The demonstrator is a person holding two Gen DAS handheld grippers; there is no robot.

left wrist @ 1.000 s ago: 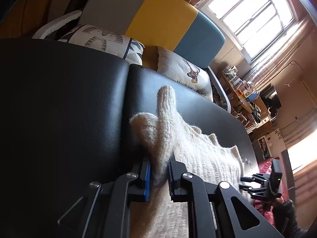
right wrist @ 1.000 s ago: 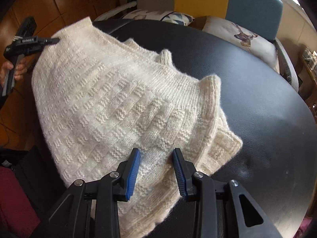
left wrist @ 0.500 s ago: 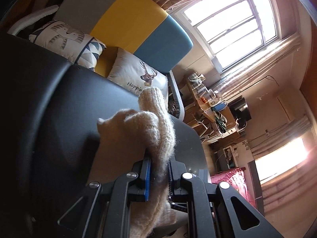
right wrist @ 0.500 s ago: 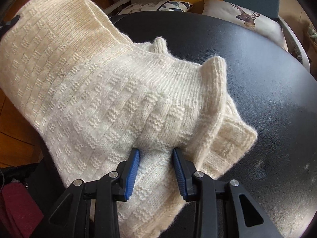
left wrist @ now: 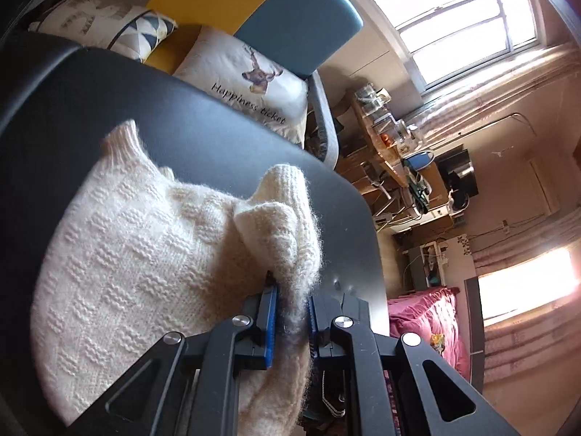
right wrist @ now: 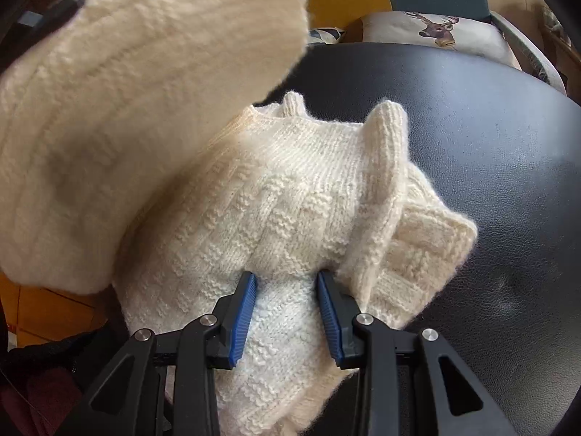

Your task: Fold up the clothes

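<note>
Sweater (right wrist: 290,200) covers the black bench's (right wrist: 490,145) left; left gripper (left wrist: 292,312) pinches a ribbed edge, right gripper (right wrist: 287,312) clamps bunched knit; far-right surface lies bare.

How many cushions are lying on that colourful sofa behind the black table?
2. A white cushion with a deer print lies at the sofa's blue end, and a white cushion with a blue triangle pattern sits beside it toward the grey end. Others may be hidden beyond the frame.
</note>
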